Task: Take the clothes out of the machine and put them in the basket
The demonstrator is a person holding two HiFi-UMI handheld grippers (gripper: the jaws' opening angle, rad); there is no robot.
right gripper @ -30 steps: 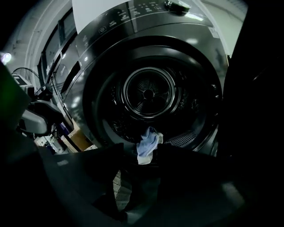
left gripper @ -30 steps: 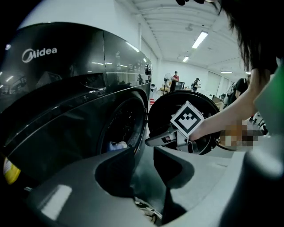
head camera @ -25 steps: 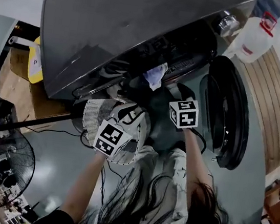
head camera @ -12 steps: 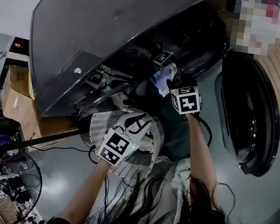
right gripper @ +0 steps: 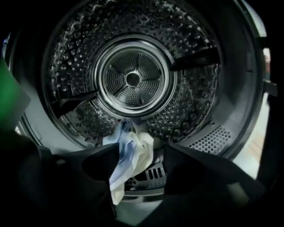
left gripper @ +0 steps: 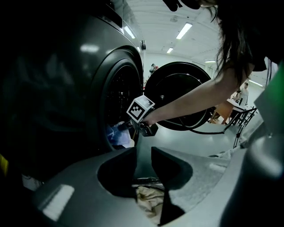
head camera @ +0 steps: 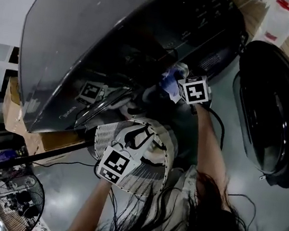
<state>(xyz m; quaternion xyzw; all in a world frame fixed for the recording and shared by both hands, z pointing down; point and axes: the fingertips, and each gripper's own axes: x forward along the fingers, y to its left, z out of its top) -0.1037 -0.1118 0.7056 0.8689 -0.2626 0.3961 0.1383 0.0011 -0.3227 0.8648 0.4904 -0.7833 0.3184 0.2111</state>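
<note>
One blue-white cloth [right gripper: 131,153] at drum [right gripper: 186,111] lip btwn just-opening right gripper [right gripper: 141,150] jaws; left gripper [left gripper: 143,153] agape over basket [head camera: 105,131] w/ cream cloth [left gripper: 148,197]

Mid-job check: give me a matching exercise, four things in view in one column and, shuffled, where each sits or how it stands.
Things:
1. pale blue cloth
2. white basket
3. machine door
4. fan

Places or states:
A. swung wide open
B. right under the left gripper
C. at the bottom left of the head view
D. hanging at the mouth of the drum

Pairs: 1-D, 2-B, 3-A, 4-C
</note>
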